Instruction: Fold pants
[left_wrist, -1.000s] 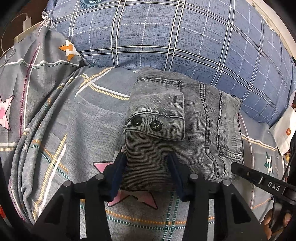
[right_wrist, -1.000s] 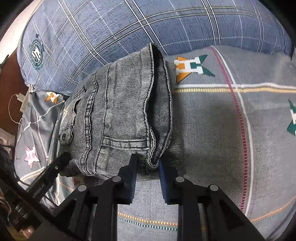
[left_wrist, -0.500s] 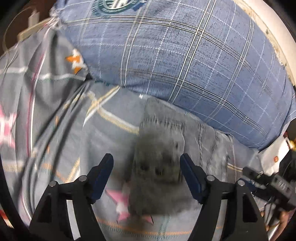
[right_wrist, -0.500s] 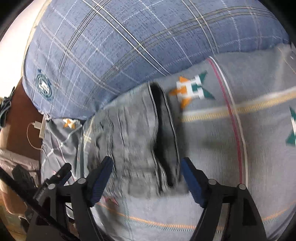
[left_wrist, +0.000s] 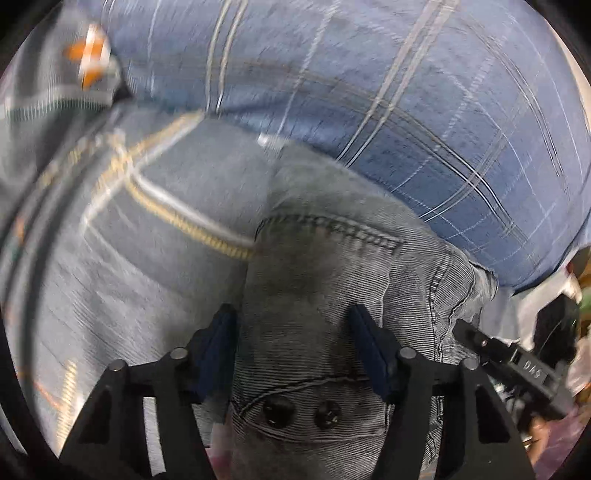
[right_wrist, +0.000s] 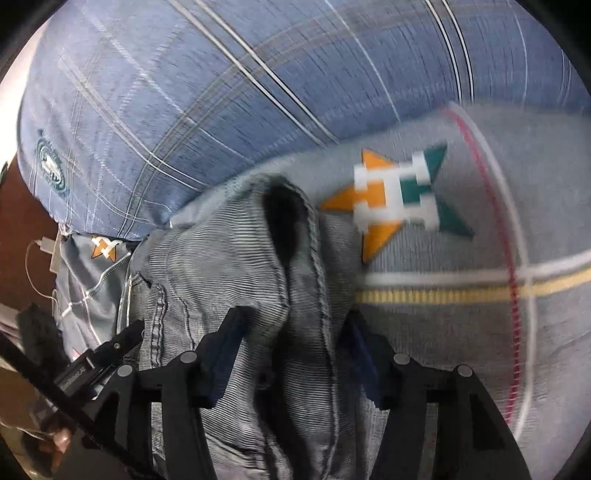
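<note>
Denim in a thick folded bundle, the pants (left_wrist: 332, 295) lie on the bed's grey patterned sheet (left_wrist: 122, 258), their far edge pushed against a big blue plaid pillow (left_wrist: 388, 92). The left gripper (left_wrist: 293, 350) straddles the buttoned waistband end, its fingers closing with cloth between them; whether the pads already press I cannot tell through the blur. The right gripper (right_wrist: 295, 350) straddles the other end, by the dark open cuff, its fingers likewise closing around the layers. The risk, as I judge it, is that each pair of fingers pinches only the top layers of so thick a stack, so a lift would peel the fold open; the soft bedding may also bunch into the grasp, and the pillow leaves little room to push forward. The sheet carries orange-and-teal star motifs (right_wrist: 399, 199) and yellow stripes; a white charger and cable (right_wrist: 44, 251) sit beyond the bed's edge.
</note>
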